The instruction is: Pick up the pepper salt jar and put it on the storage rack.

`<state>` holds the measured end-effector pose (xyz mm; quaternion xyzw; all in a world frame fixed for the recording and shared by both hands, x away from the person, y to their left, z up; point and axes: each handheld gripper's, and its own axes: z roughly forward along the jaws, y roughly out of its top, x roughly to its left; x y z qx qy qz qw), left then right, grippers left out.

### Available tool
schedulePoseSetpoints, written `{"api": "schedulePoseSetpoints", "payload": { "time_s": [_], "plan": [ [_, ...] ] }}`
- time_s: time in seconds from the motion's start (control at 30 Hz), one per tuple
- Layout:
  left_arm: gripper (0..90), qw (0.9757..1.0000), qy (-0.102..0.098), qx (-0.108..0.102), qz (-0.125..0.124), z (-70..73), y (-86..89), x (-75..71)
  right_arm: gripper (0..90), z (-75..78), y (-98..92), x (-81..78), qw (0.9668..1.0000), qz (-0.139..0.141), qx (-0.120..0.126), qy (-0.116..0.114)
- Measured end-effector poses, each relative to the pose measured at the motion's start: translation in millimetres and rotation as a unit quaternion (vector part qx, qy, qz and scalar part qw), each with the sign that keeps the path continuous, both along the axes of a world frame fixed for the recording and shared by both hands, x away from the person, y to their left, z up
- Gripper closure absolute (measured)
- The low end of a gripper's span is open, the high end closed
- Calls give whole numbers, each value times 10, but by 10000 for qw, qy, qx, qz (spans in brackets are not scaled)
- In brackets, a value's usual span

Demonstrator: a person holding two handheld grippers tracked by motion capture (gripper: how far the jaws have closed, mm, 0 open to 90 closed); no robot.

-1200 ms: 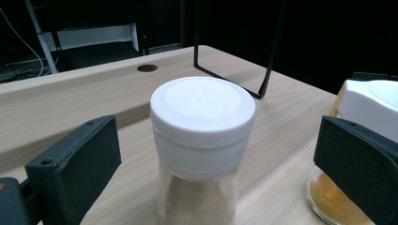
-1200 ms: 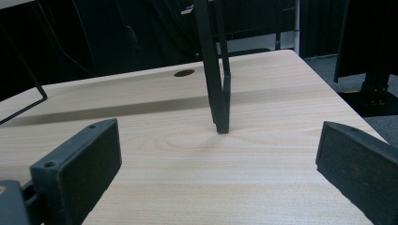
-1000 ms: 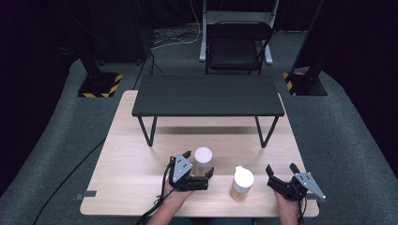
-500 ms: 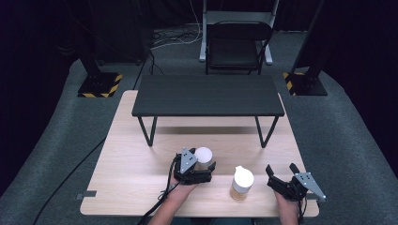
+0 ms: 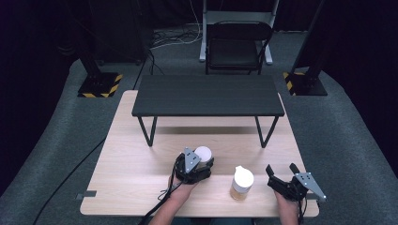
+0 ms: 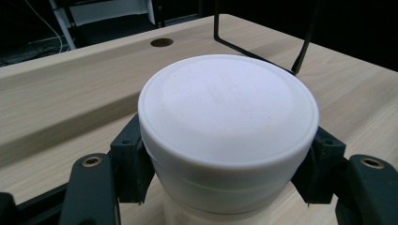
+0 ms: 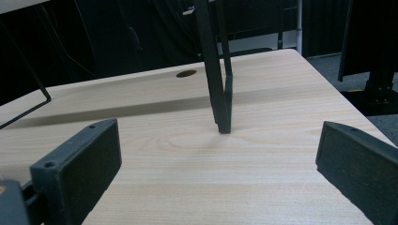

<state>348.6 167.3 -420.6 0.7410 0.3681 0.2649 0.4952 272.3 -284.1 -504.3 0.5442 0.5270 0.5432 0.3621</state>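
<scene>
Left gripper [image 5: 201,164] clamped on the white-lidded jar [image 5: 202,153]; right gripper [image 5: 283,176] wide open, holding nothing.

Left jaws have just closed, pads pressing the jar under its lid [image 6: 227,110]. The jar stands in front of the black shelf [image 5: 208,95], clear wood all around. A bottle [image 5: 242,182] sits just right of the jar, apart. Right gripper is near the table's [image 5: 131,168] front-right edge. Its own view shows a shelf leg [image 7: 217,79] ahead and bare wood between the jaws. High view alone shows the bottle.

White-lidded jar [image 5: 203,153] stands upright on the table, mid-front, clamped at its lid.
</scene>
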Motion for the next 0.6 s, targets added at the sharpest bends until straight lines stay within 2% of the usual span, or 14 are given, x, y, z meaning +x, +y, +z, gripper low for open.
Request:
{"api": "schedulePoseSetpoints", "payload": {
  "time_s": [0.07,0.2,0.37,0.53,0.6],
  "plan": [
    [335,10000,12,45,16,28,-3,-4,0,1,2,0,10000,-2,-6,0],
    [335,9999,20,-102,-1,68,57,-27,0,0,0,-1,10000,-3,5,-1],
    [335,9999,-76,11,-94,185,83,-72,0,0,3,-1,10000,-4,-6,-1],
    [335,9998,-132,-26,-141,339,121,-109,0,1,2,-1,10000,-14,26,8],
    [336,9998,-112,-110,-148,396,144,-116,0,2,1,0,10000,-12,15,9]
  ]
}}
